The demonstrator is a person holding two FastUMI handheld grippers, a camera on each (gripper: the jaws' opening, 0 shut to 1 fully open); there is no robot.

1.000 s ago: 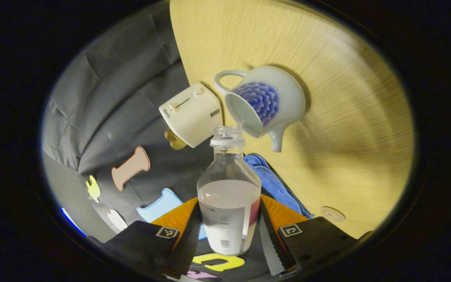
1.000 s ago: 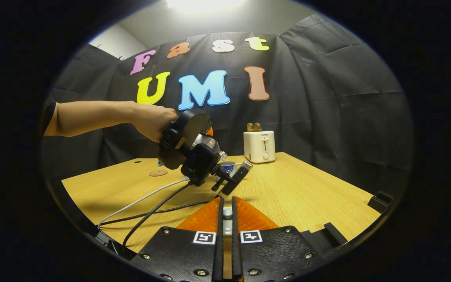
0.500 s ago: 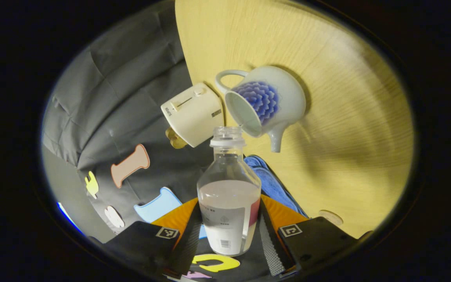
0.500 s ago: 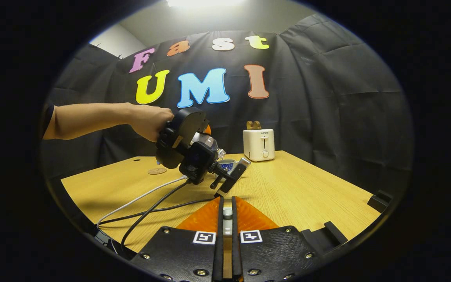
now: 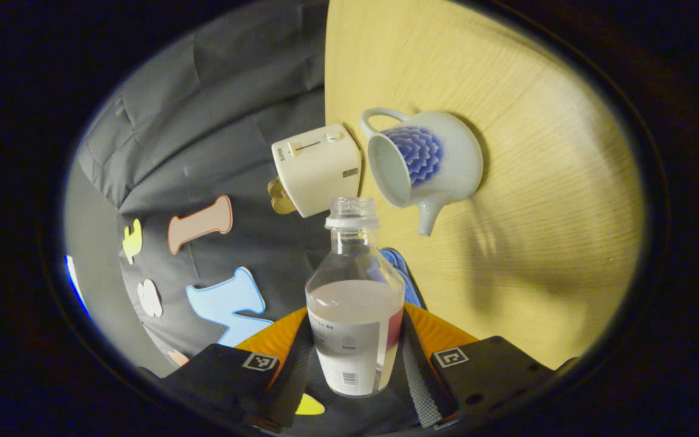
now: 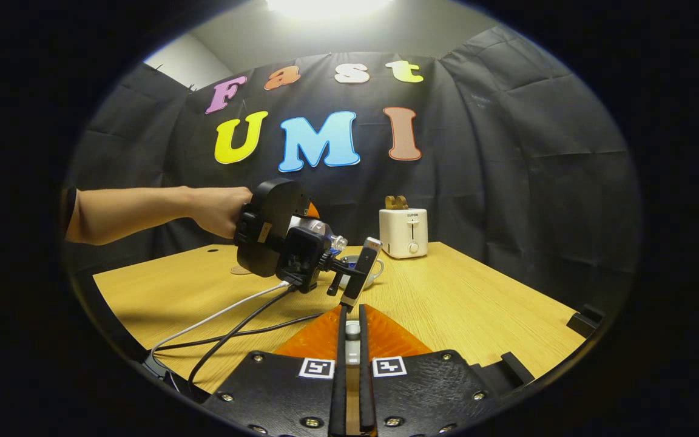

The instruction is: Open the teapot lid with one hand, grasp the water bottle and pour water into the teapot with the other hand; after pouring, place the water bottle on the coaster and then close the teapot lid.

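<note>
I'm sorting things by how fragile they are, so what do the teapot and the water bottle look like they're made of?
Teapot: probably glazed ceramic, judging by its opaque white glossy body with a blue painted pattern. Water bottle, held in the left gripper: likely clear plastic, see-through thin walls, threaded neck and a printed label.

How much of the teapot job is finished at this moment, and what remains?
Done: the teapot stands open, its lid pinched in the right gripper. In hand: the left gripper holds the uncapped water bottle, tilted beside the teapot's mouth; no stream is visible. Left: set the bottle on the coaster, then put the lid back.
</note>
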